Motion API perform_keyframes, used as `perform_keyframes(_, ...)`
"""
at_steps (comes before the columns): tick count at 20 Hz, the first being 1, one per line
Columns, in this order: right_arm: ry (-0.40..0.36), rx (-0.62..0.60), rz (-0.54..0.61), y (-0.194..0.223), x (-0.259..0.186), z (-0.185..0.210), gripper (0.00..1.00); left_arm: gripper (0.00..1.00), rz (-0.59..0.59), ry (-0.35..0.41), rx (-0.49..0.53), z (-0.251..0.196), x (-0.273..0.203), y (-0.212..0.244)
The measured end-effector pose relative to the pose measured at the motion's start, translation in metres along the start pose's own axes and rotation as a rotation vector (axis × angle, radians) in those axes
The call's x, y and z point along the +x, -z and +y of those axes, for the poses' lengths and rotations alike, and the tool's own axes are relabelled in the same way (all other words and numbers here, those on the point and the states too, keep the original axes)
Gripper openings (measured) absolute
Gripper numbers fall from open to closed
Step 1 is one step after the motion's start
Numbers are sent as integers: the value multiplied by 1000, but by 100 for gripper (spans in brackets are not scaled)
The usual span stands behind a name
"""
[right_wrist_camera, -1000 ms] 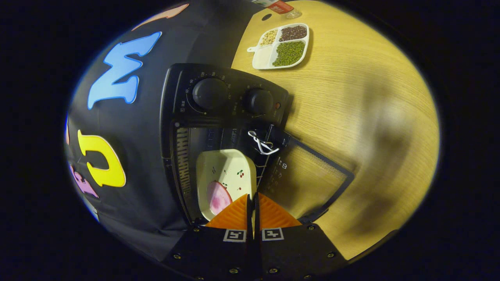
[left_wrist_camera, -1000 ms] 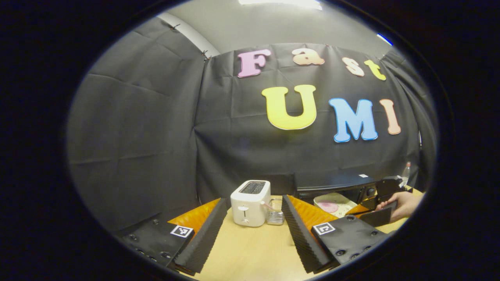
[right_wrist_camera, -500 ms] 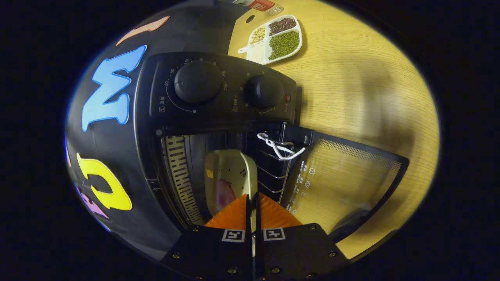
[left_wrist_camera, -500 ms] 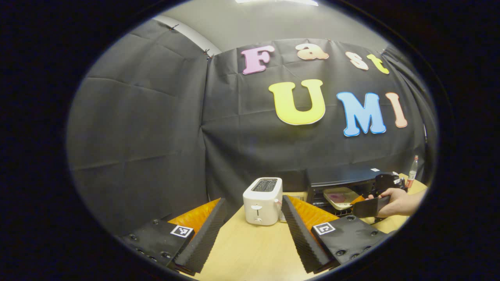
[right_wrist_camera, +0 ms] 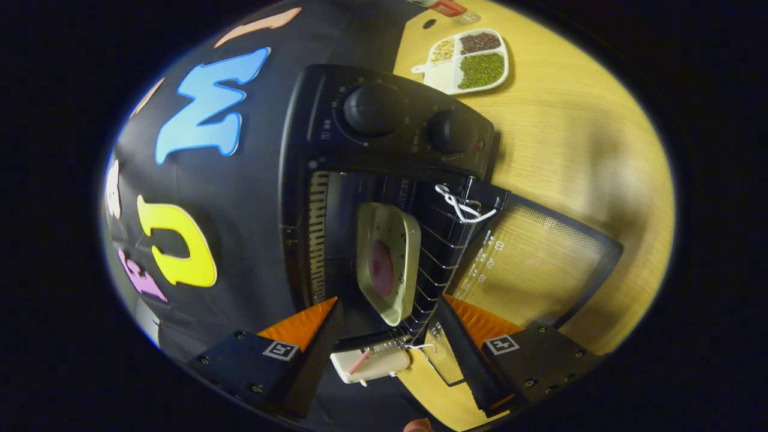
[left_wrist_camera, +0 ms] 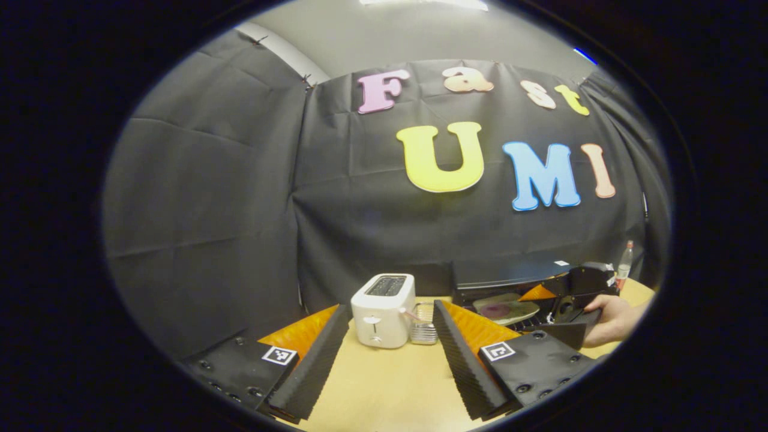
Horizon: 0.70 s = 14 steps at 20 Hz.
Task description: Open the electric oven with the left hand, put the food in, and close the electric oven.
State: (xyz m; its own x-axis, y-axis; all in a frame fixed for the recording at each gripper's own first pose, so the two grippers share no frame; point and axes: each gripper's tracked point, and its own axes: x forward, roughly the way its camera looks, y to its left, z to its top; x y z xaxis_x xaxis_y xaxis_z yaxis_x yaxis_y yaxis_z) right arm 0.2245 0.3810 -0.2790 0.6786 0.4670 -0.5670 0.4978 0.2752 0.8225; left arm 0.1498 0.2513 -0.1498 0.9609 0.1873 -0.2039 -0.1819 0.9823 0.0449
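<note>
Dish [right_wrist_camera: 387,264] with pink food [right_wrist_camera: 380,268] sits inside open oven [right_wrist_camera: 360,180]; both grippers' fingers spread, empty.

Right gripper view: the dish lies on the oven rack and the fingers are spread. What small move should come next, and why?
Probably draw the right gripper straight back, clear of the oven. The dish with its pink food already rests on the rack, apart from the open fingers, while the door lies folded down. Once that gripper is out, the left gripper, open near the toaster, could close the door.
</note>
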Motion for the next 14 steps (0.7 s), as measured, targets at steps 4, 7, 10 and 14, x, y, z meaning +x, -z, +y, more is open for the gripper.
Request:
perform_keyframes(4,-27,-182,21,-2,-37,5,97,95,3,49,-35,-29,-3,1)
perform_keyframes(7,-58,-338,-4,-14,-69,7,97,95,16,93,-45,-52,-6,8)
perform_keyframes(10,-91,-498,-41,-32,-107,9,97,95,54,145,-70,-81,-8,22)
perform_keyframes(14,-91,-725,-137,-65,-150,7,97,93,121,202,-103,-116,-9,51)
